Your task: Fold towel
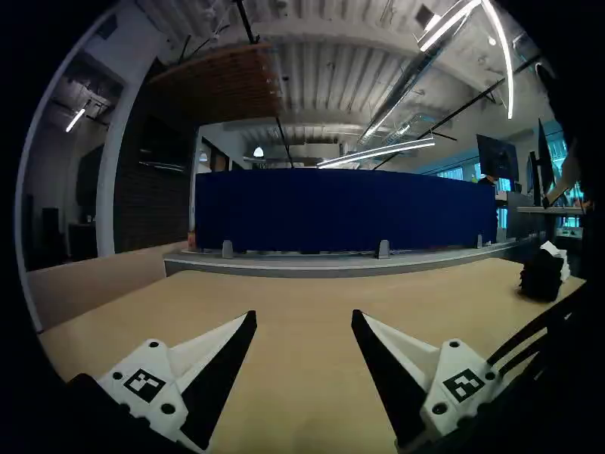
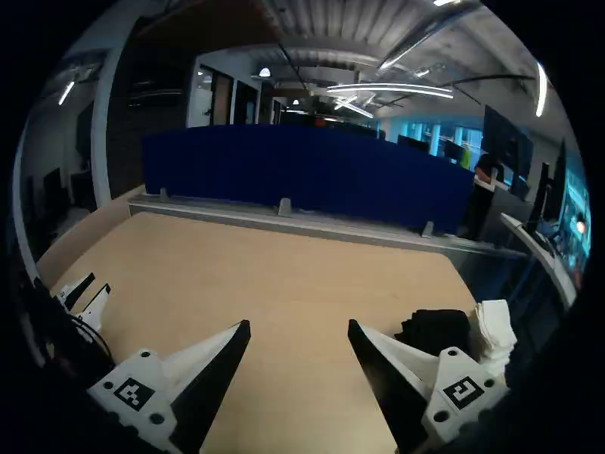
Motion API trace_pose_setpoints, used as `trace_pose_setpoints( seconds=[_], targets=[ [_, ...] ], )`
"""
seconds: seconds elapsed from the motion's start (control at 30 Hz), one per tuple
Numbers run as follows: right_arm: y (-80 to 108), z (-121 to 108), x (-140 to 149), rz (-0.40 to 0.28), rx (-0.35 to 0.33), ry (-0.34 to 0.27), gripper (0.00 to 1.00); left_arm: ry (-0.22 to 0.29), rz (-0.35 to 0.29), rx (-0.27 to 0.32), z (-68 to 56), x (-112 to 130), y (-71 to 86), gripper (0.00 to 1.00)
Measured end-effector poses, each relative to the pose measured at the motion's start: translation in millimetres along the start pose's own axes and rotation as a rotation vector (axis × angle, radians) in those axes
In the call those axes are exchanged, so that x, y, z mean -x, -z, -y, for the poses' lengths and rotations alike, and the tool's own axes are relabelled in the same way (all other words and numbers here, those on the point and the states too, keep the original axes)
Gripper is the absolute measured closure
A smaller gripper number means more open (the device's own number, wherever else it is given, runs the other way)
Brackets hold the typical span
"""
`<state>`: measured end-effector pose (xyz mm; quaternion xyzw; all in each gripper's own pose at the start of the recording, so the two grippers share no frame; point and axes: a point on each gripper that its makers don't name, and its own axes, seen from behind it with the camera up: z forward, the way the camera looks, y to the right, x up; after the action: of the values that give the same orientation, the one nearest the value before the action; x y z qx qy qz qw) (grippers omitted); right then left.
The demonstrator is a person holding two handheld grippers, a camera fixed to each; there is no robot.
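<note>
Right hand-held gripper (image 2: 299, 324) near folded black towels (image 2: 435, 329)

The right tongs (image 2: 299, 324) gape above the tabletop (image 2: 249, 257), with black towels (image 2: 435, 329) just beside white towels (image 2: 495, 325) at its right.

No words or numbers are legible; square black-and-white markers (image 1: 144, 384) sit on the left gripper (image 1: 304, 318) and right gripper (image 2: 299, 325).

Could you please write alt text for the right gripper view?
The right hand-held gripper hangs open over a light wooden table. Stacked black towels and white towels sit at its right, the left hand-held gripper at far left, a blue partition behind.
</note>
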<state>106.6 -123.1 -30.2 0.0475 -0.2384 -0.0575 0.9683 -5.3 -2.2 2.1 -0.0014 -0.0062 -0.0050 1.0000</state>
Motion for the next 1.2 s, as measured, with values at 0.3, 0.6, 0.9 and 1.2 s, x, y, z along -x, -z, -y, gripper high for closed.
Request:
trace_pose_setpoints(
  seconds=[0.3, 0.6, 0.9, 1.2],
  targets=[
    [2.2, -3, -6, -0.026, 0.002, -0.016, 0.00, -0.007, -0.013, -0.007, -1.1, -3, 1.8, 0.07],
    [11.4, -22, -16, -0.079, 0.005, -0.056, 0.00, -0.009, -0.012, -0.006, -2.1, -3, 3.1, 0.06],
    [22.7, -53, -42, -0.199, -0.002, -0.081, 0.00, -0.010, -0.012, -0.006, -2.4, -3, 3.4, 0.06],
    [20.8, -89, -59, -0.320, 0.012, -0.105, 0.00, -0.010, -0.012, -0.006, -2.1, -3, 3.7, 0.06]
  ],
)
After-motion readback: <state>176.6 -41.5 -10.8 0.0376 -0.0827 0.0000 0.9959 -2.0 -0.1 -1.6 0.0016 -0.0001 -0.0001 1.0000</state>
